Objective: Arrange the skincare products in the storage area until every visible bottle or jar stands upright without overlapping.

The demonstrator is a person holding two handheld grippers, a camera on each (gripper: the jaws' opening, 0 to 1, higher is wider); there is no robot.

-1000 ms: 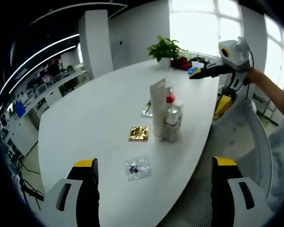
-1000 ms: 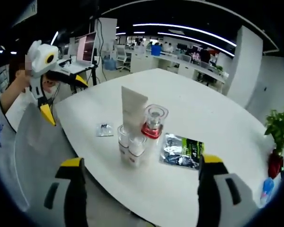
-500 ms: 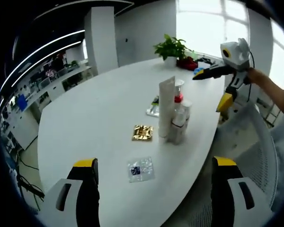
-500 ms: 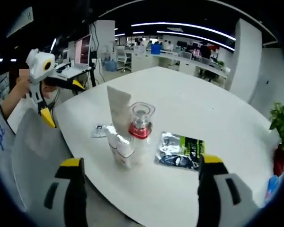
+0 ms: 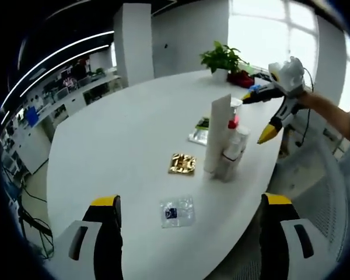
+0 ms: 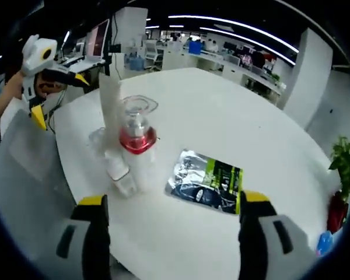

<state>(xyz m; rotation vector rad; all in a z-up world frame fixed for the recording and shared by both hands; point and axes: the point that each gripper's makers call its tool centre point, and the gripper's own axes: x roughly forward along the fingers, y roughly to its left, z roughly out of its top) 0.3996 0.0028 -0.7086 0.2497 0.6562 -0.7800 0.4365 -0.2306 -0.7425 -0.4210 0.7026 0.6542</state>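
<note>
Office desk (image 5: 116, 134) is carrying upright skincare bottles (image 5: 226, 140) clustered near its edge; both grippers (image 5: 186, 201) (image 6: 169, 201), jaws apart, are approaching, seemingly to separate them.

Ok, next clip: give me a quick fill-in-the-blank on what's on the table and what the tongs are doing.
1. The bottle beside the tall white tube has a ___ collar.
2. The gold packet lies ___ on the table.
3. Both the left tongs and the right tongs are open and hold ___.
4. The potted plant stands at the ___ end of the table.

Missing words: red; flat; nothing; far
</note>
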